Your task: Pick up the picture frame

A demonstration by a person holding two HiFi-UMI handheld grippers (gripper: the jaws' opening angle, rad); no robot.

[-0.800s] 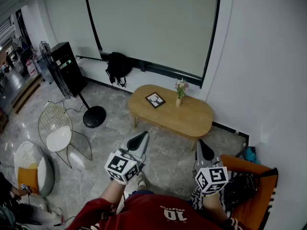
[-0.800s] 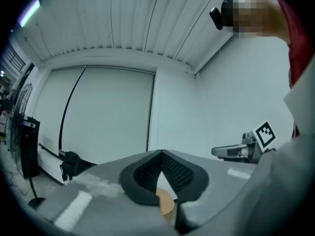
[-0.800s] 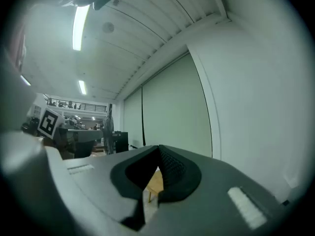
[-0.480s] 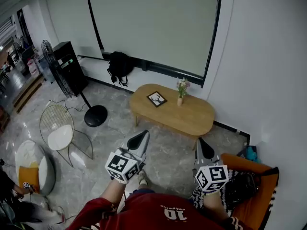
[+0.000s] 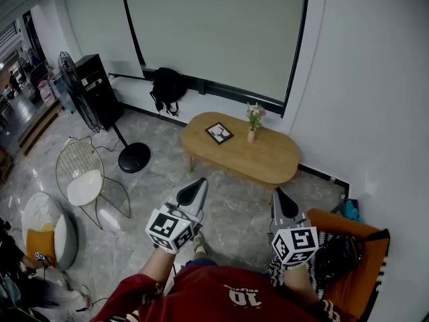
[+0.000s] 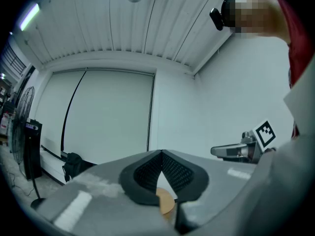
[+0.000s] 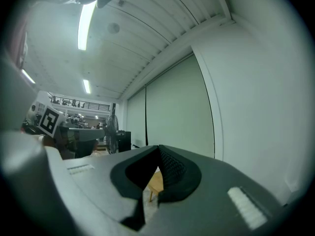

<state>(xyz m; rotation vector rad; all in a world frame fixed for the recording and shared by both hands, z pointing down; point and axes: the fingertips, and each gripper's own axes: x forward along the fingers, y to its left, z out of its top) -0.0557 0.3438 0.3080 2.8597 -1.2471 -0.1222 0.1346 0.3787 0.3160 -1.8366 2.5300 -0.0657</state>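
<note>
- Down at the near edge, the left gripper is pointing level toward the far side of the room, and its jaws are pressing together at the tips with nothing between them.
- Just to its right, the right gripper is pointing the same way, and its own view is showing the jaw tips meeting, empty as well.
- Both marker cubes are sitting close to the person's red top, with the two grippers hovering side by side above the grey marble floor.
- Through the slit under each pair of closed tips, a sliver of the wooden table is peeking out.
- That oval table is standing well beyond both grippers, near the far wall.
- And the picture frame is lying flat on the table's far-left part, well apart from both grippers and touched by neither.
- Just to the right of the frame, a small vase of flowers is standing upright on the tabletop.
- Behind the table, a big projection screen is hanging down the wall, with a black backpack slumping below its left corner.
- Out to the left, a standing fan is rising from its round black base beside a black cabinet, and a wire chair is sitting nearer.
- At the near right, an orange seat is carrying a black bag.
</note>
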